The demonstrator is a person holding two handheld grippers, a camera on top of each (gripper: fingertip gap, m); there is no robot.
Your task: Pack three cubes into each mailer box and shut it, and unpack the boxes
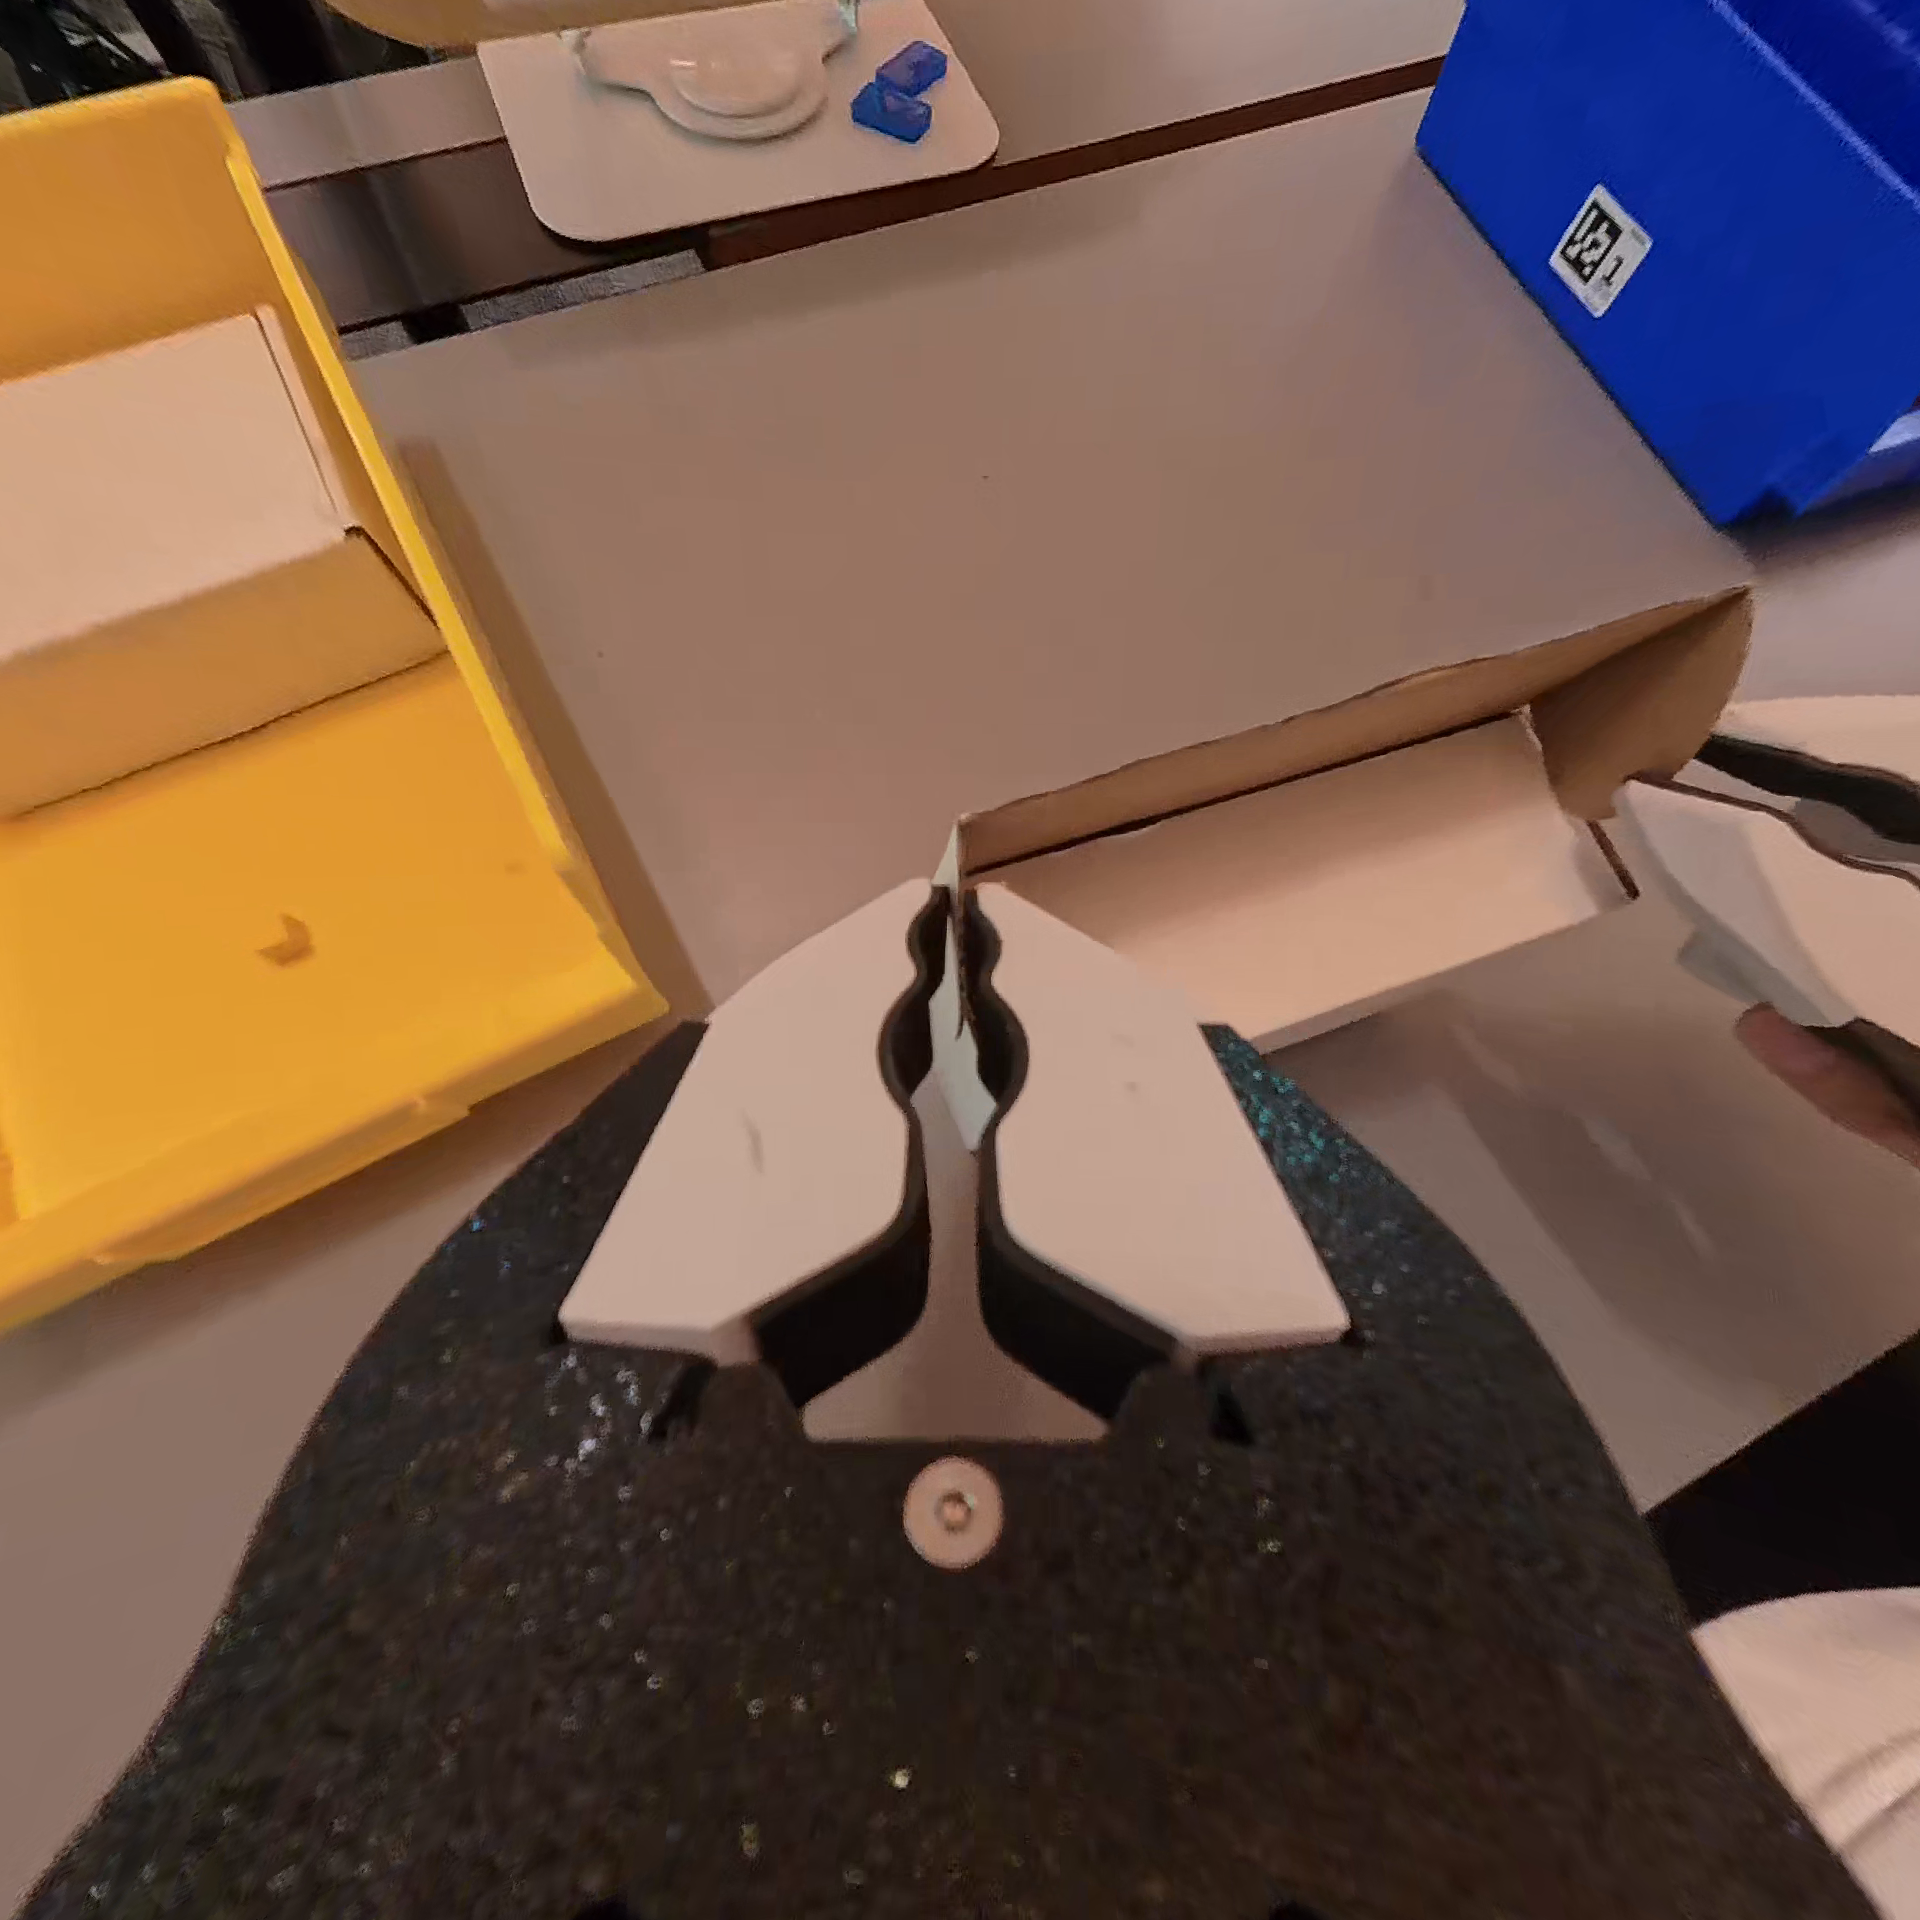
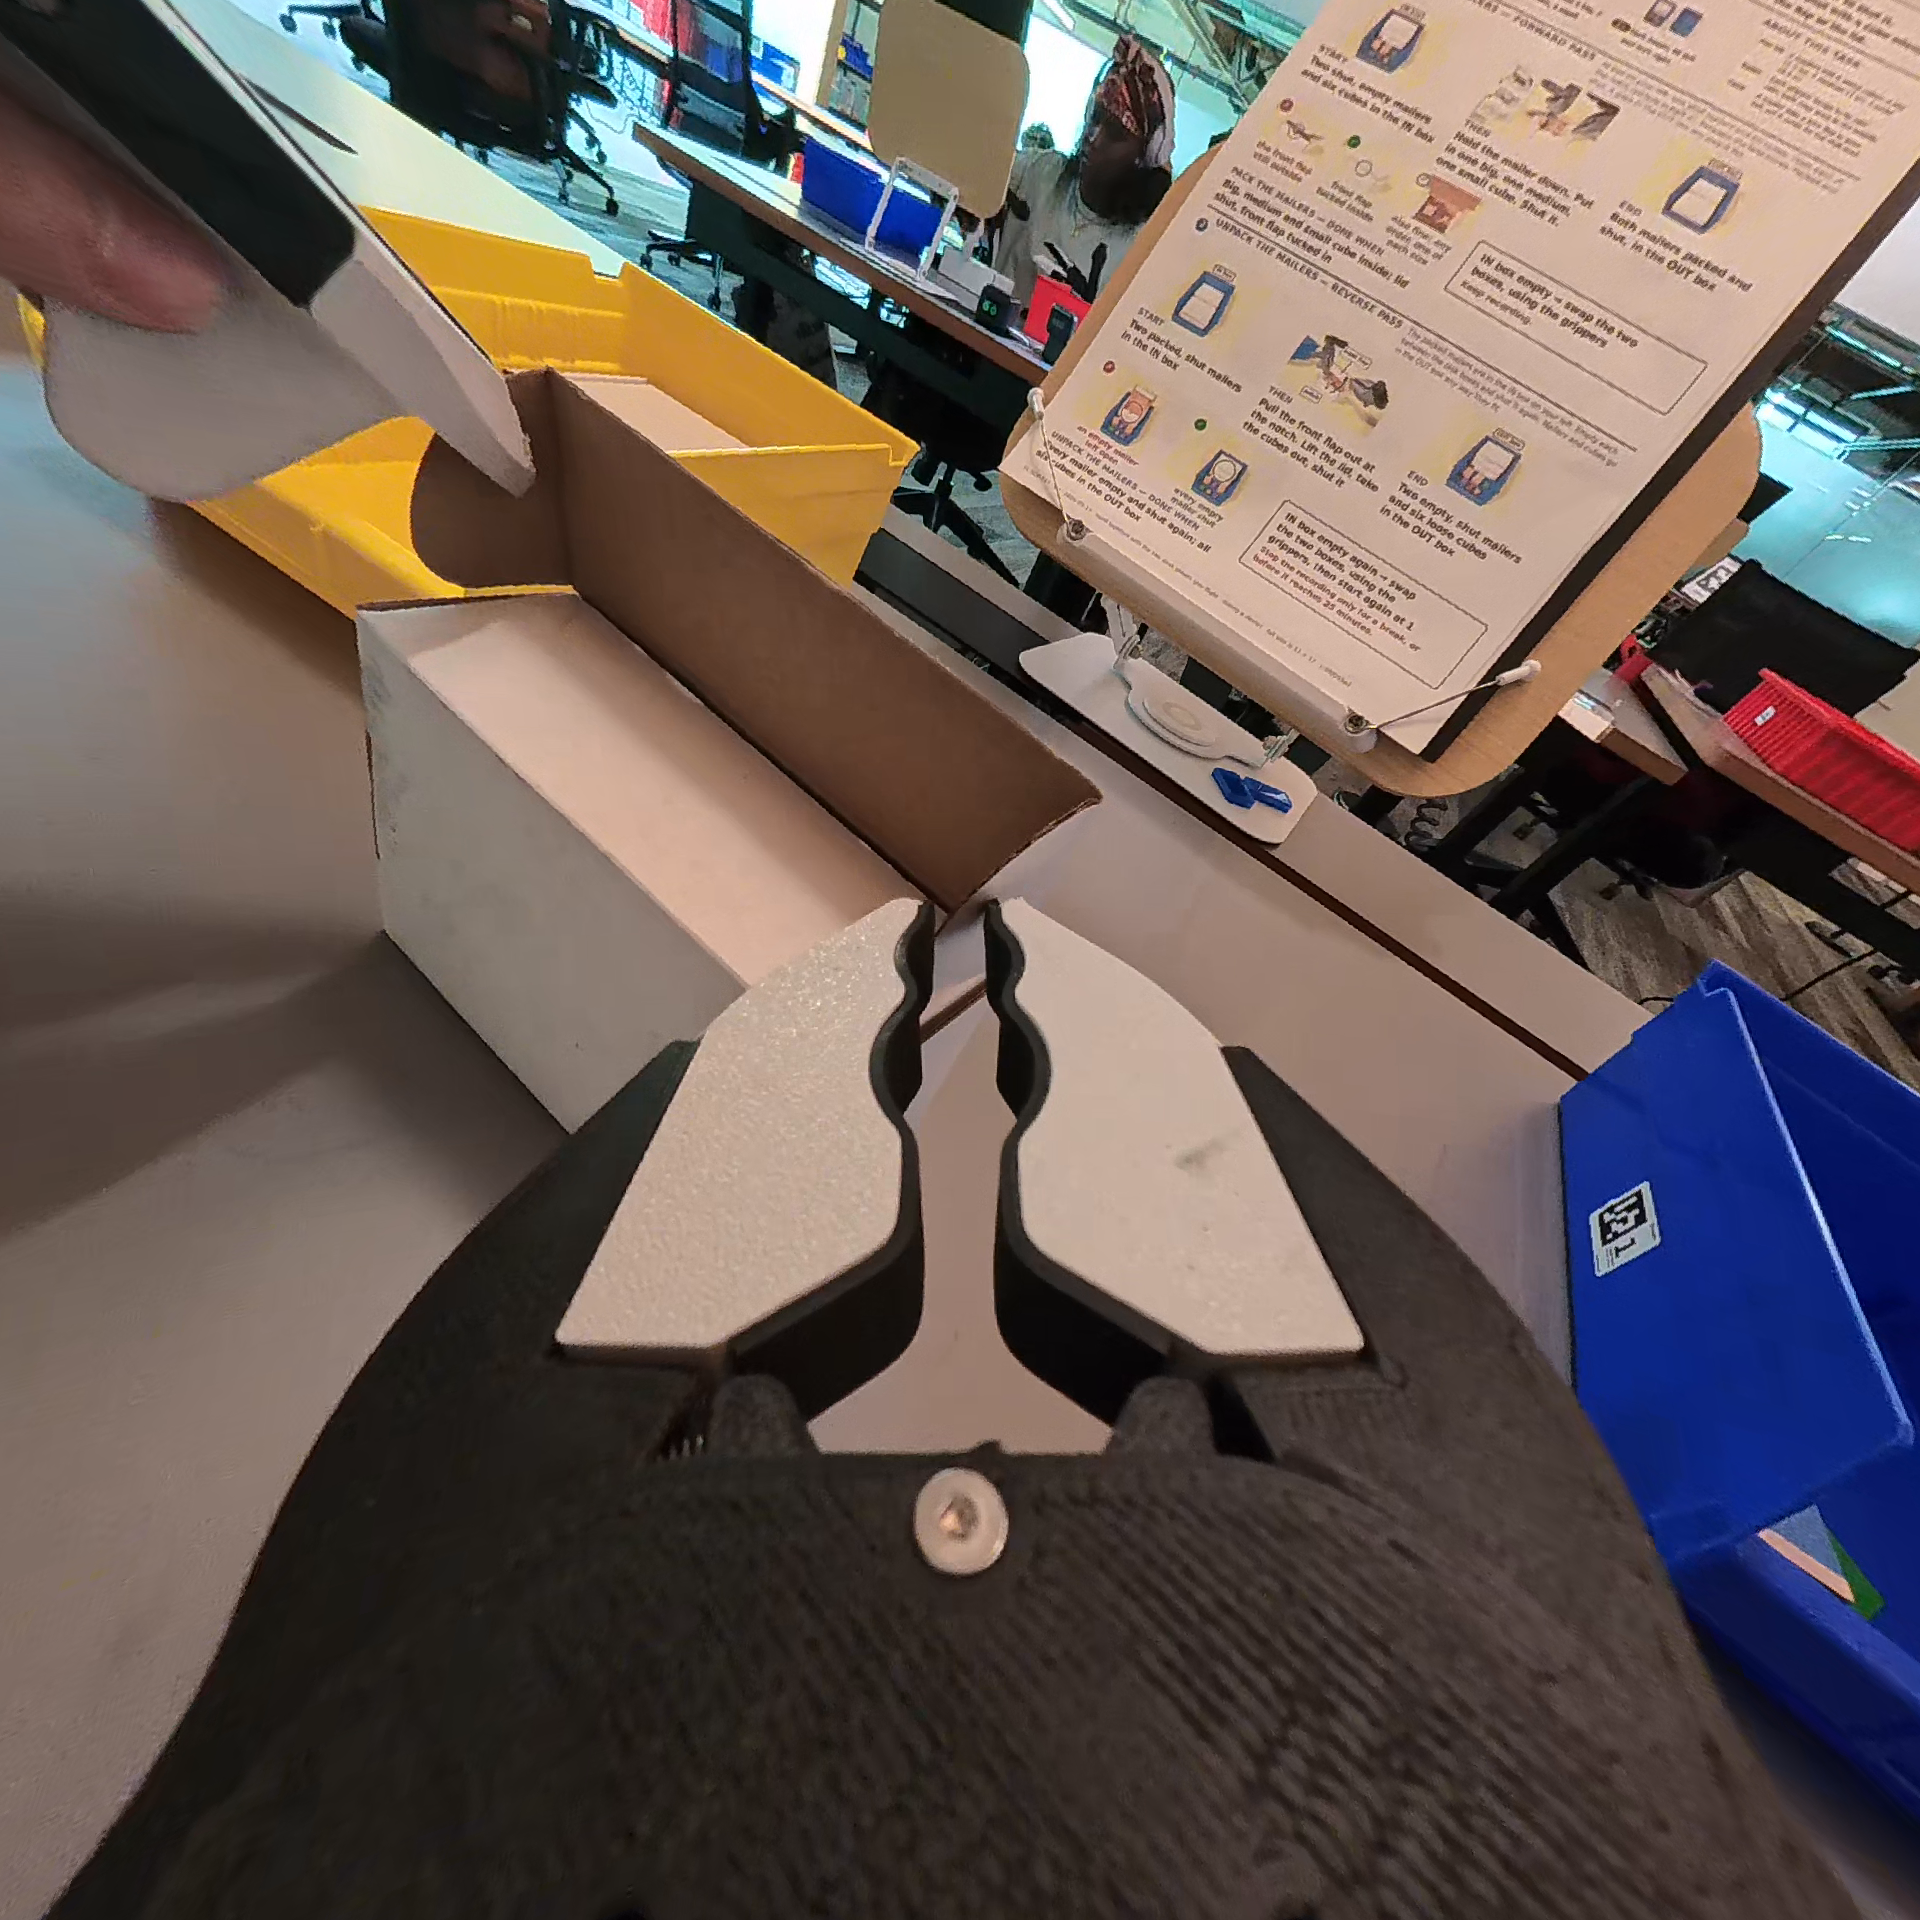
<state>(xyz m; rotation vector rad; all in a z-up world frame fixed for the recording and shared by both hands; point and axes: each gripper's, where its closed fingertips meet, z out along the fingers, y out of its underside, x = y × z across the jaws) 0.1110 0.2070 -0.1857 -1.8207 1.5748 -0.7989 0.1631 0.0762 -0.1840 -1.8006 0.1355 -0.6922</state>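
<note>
The left gripper [image 1: 954, 935], at frame centre, has its fingers pinched nearly together on a thin cardboard edge. The right gripper [image 2: 956, 920], also centred, clamps likewise.

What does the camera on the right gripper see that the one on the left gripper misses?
Only the right wrist view shows the instruction sheet on its stand, a red bin and a person in the office beyond.

Only the left wrist view shows the left gripper shut on a side flap of the open mailer box, and a shut mailer box seen whole inside the yellow bin.

Both show the open mailer, the yellow bin, the blue bin, the table and the right gripper, nearly shut at the mailer's corner.
</note>
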